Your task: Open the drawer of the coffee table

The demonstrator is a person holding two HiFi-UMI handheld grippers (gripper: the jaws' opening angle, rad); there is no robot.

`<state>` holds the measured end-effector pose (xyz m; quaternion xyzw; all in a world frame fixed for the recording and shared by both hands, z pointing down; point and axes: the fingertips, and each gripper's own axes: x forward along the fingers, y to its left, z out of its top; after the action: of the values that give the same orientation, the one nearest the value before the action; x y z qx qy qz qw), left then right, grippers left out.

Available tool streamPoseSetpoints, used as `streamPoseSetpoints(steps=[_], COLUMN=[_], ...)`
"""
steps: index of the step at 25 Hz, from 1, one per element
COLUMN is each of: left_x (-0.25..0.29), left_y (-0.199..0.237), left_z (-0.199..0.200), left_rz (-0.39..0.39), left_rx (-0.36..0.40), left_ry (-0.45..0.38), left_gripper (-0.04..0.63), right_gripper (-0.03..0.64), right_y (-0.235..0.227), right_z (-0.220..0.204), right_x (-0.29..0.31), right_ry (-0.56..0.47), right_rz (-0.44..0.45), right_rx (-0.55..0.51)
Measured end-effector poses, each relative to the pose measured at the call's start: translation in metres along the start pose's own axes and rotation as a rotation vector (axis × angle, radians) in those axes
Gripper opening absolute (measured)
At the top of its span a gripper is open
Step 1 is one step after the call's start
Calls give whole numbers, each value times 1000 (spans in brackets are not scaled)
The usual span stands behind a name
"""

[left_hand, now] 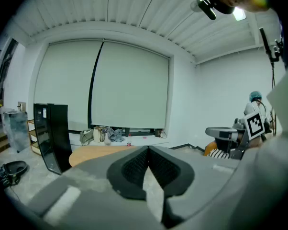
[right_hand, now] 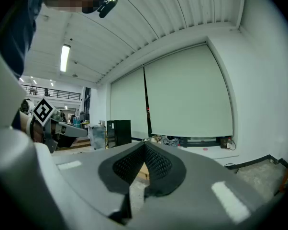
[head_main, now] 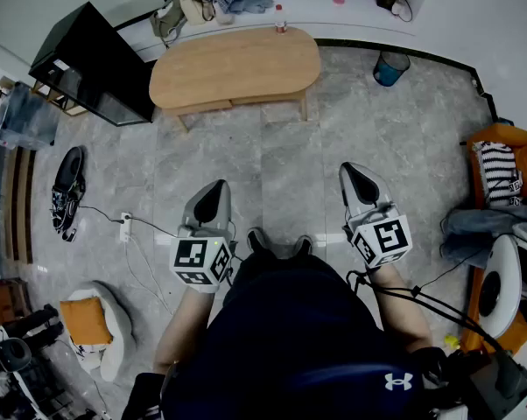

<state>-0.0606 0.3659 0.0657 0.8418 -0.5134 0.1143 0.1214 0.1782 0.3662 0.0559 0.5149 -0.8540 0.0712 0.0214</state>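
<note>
- Low oval wooden bench (the coffee table) sat upper centre of head view, well apart from both tools, w/ bare floor between.
- Left hand-held gripper & right hand-held gripper, lower centre, were both clenched w/ nothing btwn jaws.
- Drawer: prob. the pale front panel under the near edge; no handle could be made out.
- Judged stiff wood, fairly light, sliding straight. Best hold: mid-front or bottom lip, pulled evenly. An off-centre pull could jam it, or the bench might scoot.
</note>
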Motion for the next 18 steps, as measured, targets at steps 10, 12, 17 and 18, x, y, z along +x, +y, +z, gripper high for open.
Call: streamPoseSetpoints(steps=[10,12,17,18], left_x=[11,13,14,14], left_y=[-7,-8,-9,-9], left_z=[-3,-2,-5,-6], left_rz=[17,24,51,53], left_rx=[-9,-9,-20,-23], left_ry=[6,3,-4,-3], left_gripper=[2,2,2,2], right_gripper=[2,2,2,2], right_y=[-9,-12,-19,-21], right_z=[-12,-15,-24,-26], right_x=[7,7,7,7], right_ry=[28,37,58,65], right_rz=[45,45,49,48], right_rx=[67,79,68,69])
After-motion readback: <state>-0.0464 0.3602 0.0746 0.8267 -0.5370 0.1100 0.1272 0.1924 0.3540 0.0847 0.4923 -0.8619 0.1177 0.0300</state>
